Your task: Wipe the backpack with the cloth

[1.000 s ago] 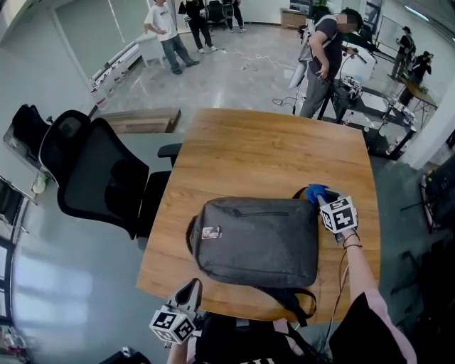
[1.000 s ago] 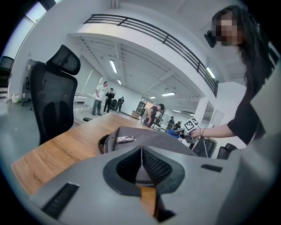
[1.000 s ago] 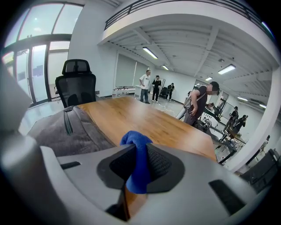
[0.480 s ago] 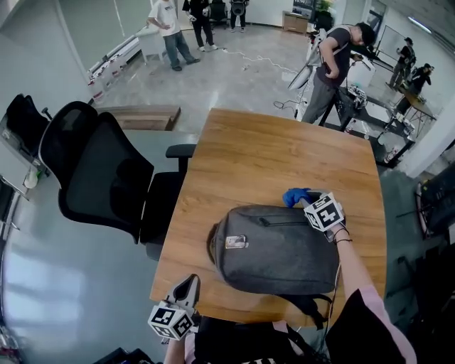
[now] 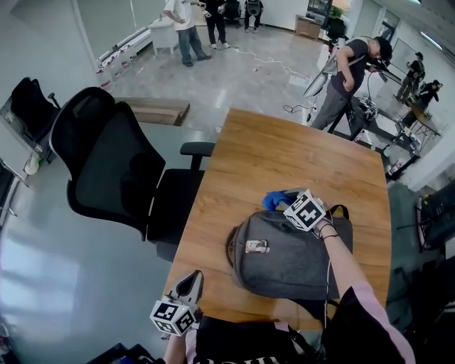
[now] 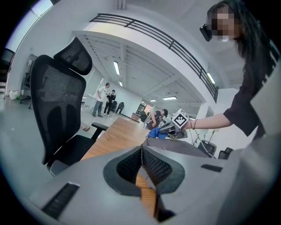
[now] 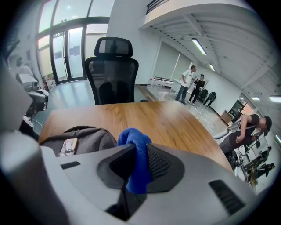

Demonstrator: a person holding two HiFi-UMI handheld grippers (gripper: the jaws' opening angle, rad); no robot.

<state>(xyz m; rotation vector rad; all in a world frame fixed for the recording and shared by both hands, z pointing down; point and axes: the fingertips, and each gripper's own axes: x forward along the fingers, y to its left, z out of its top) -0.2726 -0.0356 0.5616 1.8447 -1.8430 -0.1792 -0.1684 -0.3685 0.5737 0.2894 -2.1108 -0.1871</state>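
Wooden table [image 5: 284, 153]. Black mesh office chair [image 5: 114, 170] just beside its left edge. Low wooden bench [image 5: 153, 111], possibly a pallet, behind the chair. People [image 5: 186, 21] stand far off.

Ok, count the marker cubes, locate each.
2. One cube on the left gripper by the table's near corner; one cube on the right gripper, holding the cloth at the backpack.

An open office-like lab hall is shown: a black office chair [image 5: 106, 163] is seen ahead-left of the left gripper [image 5: 193, 277], a wooden table [image 5: 284, 156] under the right gripper [image 5: 282, 202], and standing people [image 5: 186, 28] and equipment benches [image 5: 377, 121] far beyond both.
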